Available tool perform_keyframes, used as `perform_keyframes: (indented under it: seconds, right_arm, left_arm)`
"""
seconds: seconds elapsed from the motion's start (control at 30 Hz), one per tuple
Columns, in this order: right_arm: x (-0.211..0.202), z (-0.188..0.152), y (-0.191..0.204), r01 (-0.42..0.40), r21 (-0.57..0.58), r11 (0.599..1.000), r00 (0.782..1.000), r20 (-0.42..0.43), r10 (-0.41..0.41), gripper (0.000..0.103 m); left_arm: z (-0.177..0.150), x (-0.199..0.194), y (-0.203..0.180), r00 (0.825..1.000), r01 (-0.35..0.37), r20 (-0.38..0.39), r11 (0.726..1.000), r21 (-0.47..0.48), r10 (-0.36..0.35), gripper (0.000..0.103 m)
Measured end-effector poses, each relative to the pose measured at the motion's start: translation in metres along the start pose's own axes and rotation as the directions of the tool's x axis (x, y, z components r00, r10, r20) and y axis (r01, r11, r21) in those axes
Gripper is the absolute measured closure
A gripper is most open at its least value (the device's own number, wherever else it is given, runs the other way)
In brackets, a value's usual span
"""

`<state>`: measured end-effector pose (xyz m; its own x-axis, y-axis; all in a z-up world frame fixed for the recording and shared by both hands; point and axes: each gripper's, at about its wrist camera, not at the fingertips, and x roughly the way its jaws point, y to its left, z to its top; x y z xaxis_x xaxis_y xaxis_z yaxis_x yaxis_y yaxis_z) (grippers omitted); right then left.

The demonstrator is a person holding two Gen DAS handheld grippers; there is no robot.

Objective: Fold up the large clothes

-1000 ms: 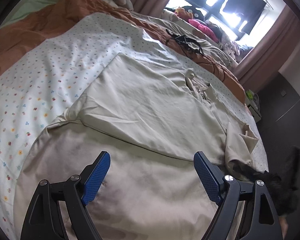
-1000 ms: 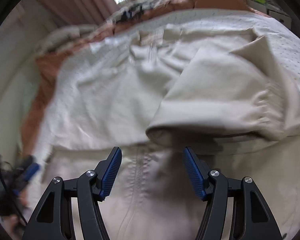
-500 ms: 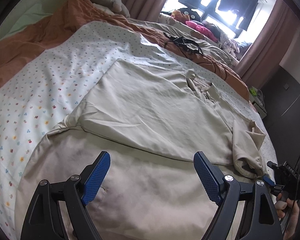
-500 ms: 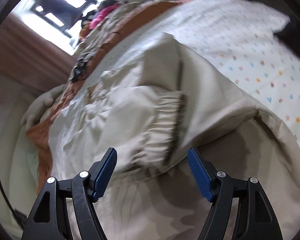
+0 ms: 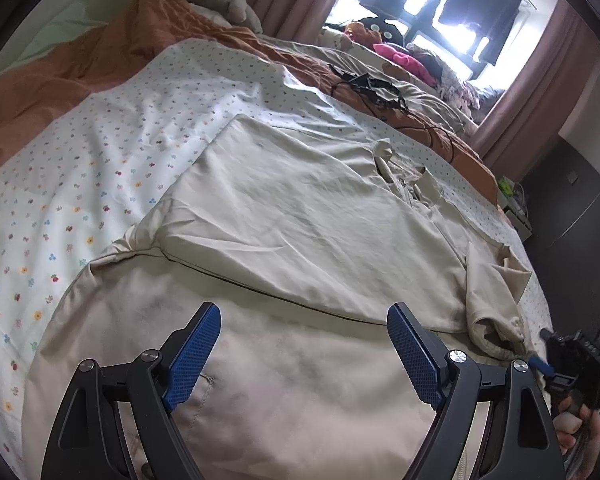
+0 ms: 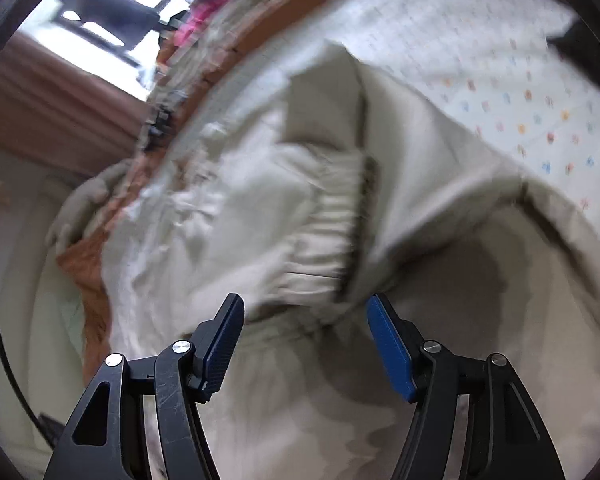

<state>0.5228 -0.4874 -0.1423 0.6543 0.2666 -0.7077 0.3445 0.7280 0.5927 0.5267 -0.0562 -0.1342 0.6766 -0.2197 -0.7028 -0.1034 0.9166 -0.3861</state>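
No readable brand, label or writing showing anywhere in either view.

Left gripper [image 5: 303, 344] is hovering over the near hem of the beige jacket [image 5: 300, 216], angled down toward the bed, blue pads [image 5: 192, 354] standing wide with nothing but flat cloth below them, no contact I can confirm. Jacket is lying spread on the flowered sheet [image 5: 100, 152], one side panel folded over the middle, collar and zipper bunching at about 1 o'clock from the gripper.

Right gripper [image 6: 305, 346] is pointing down at the jacket sleeve [image 6: 260, 208], rolled so the scene looks tilted. Its jaws have just been closing a little; they are standing at a middling gap. The elastic cuff [image 6: 324, 240] is sitting just ahead of the fingertips at 12 o'clock, not pinched between the pads as far as the blurred view shows. In the left view that gripper is showing at 4 o'clock, gripped by a hand [image 5: 580, 426] at the bed edge, just beside the crumpled sleeve end [image 5: 496, 320].

Orange quilt [image 5: 80, 68] is lying at 10 o'clock; black cables [image 5: 368, 88] at 12 o'clock beyond the jacket.
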Motion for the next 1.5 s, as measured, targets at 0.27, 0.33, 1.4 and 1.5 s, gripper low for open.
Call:
perform_keyframes:
  seconds: [0.27,0.33,1.4,1.5]
  right_arm:
    - [0.036,0.012,-0.008,0.025,0.024,0.999,1.000,-0.020,-0.025,0.037]
    - [0.052,0.009,-0.014,0.045,0.041,0.998,0.997,-0.064,-0.042,0.040]
    - [0.066,-0.072,0.208,-0.158,-0.458,0.875,0.981,-0.173,0.086,0.055]
    - [0.053,-0.060,0.182,-0.132,-0.424,0.896,0.986,-0.151,0.074,0.055]
  left_arm:
    - [-0.001,0.001,0.005,1.000,0.012,-0.012,1.000,-0.025,-0.012,0.017]
    - [0.000,0.001,0.006,1.000,0.016,-0.009,0.999,-0.031,-0.016,0.017]
    - [0.021,-0.019,0.069,1.000,-0.010,0.008,0.969,-0.246,0.013,0.017]
    - [0.020,-0.016,0.054,1.000,0.005,-0.005,0.981,-0.193,-0.006,0.017]
